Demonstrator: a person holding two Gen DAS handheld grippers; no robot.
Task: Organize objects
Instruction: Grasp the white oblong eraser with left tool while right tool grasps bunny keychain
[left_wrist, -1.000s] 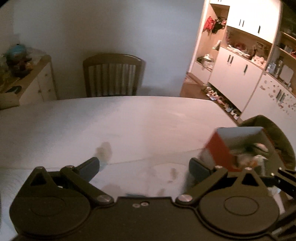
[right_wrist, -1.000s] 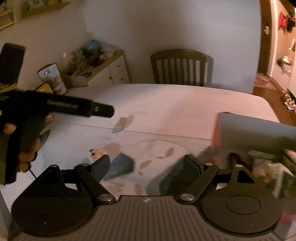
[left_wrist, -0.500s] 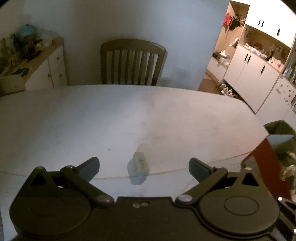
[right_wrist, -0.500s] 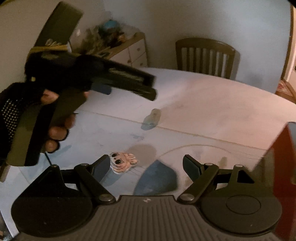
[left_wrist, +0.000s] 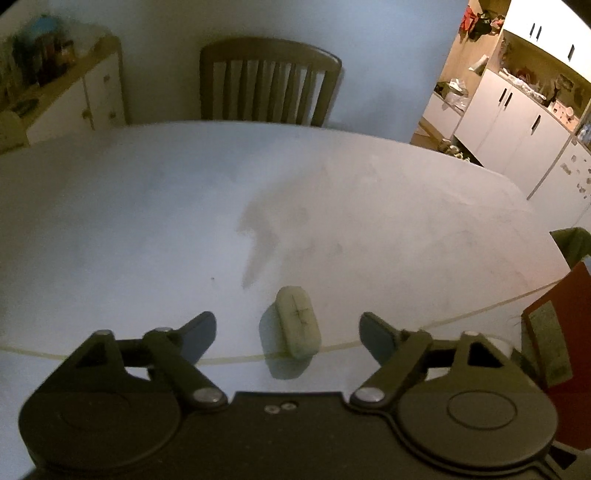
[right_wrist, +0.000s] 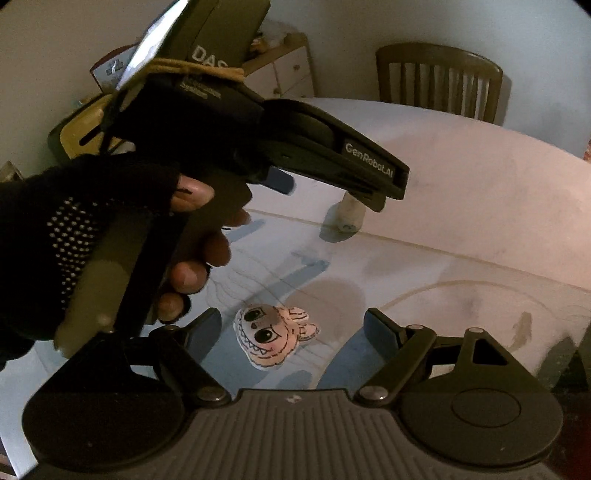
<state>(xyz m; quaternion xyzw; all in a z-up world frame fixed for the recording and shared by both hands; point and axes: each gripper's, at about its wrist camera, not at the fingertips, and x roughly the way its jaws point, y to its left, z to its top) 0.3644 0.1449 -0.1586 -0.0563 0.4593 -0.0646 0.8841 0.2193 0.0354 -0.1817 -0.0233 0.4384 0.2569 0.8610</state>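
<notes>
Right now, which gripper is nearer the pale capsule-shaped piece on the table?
Left. The left gripper hovers open right over the capsule-shaped piece, which lies between its fingers. The right gripper sits farther back, open around the shark-face plush.

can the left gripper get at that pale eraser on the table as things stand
Probably yes. The left gripper is open, and the eraser lies on the table between its two fingers with nothing over it. The right gripper is over the small shark toy, off to the side.

A shark-face plush toy (right_wrist: 271, 338) lies between the right gripper's (right_wrist: 291, 332) spread jaws.
</notes>
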